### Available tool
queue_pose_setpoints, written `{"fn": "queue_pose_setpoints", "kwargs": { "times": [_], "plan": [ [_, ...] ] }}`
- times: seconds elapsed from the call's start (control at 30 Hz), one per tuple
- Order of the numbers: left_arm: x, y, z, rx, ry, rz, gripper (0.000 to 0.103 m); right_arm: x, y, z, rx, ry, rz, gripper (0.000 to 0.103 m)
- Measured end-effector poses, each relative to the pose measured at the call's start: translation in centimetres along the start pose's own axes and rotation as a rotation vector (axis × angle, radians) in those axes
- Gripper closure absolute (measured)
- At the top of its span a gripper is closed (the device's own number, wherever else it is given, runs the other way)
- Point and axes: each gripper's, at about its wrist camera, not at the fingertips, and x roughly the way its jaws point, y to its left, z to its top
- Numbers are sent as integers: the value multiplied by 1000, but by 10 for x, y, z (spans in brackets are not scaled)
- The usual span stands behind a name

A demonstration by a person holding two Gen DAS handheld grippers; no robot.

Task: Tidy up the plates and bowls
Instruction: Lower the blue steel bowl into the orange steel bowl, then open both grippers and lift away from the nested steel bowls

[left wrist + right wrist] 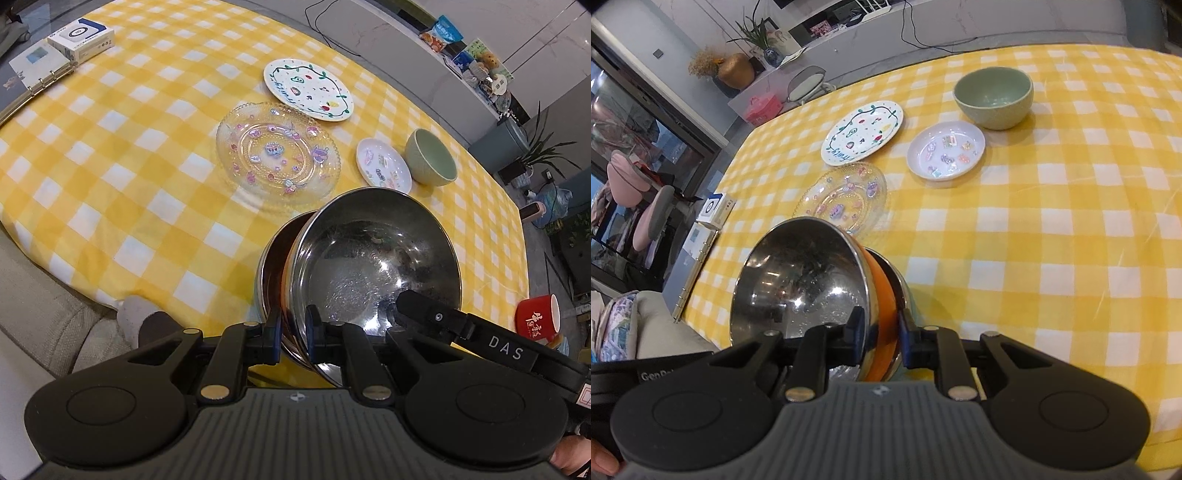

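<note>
Looking down from the left wrist: a yellow checked tablecloth (129, 155) carries a clear glass plate (277, 155) with pastel decals at centre, a white painted plate (308, 90) just beyond it, and a small white saucer (384, 166) touching or nearly touching a green bowl (432, 157) to the right. A ring binder (33, 77) and a white box (83, 40) sit at the far left corner; a red mug (537, 319) stands at the right edge. Nearest, two steel bowls (373, 266) are nested and tilted, blocking the cloth behind. The left gripper (294, 332) is clamped on the near rim of the inner bowl, pads nearly together, one inside and one outside the wall. The right gripper (436, 319) reaches in from the right onto the bowl's far side.

Right wrist: same steel bowls (801, 280), an orange band showing between the two shells. The right gripper (881, 332) pinches the rim, fingers narrowly apart on the wall. Glass plate (846, 199) lies just behind the bowls, painted plate (862, 131), saucer (945, 149) and green bowl (993, 98) farther off.
</note>
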Motion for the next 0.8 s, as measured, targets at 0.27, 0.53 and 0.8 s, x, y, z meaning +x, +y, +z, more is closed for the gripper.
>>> {"fn": "queue_pose_setpoints", "kwargs": {
  "times": [0.27,0.53,0.8],
  "plan": [
    [1,-5,3,12,-8,26,89,1,0,1,-14,-11,-18,83],
    [0,-2,5,15,-26,53,86,5,-2,1,-20,-10,-16,83],
    [-12,1,7,24,-77,28,86,0,-4,3,-18,-46,-3,83]
  ]
}}
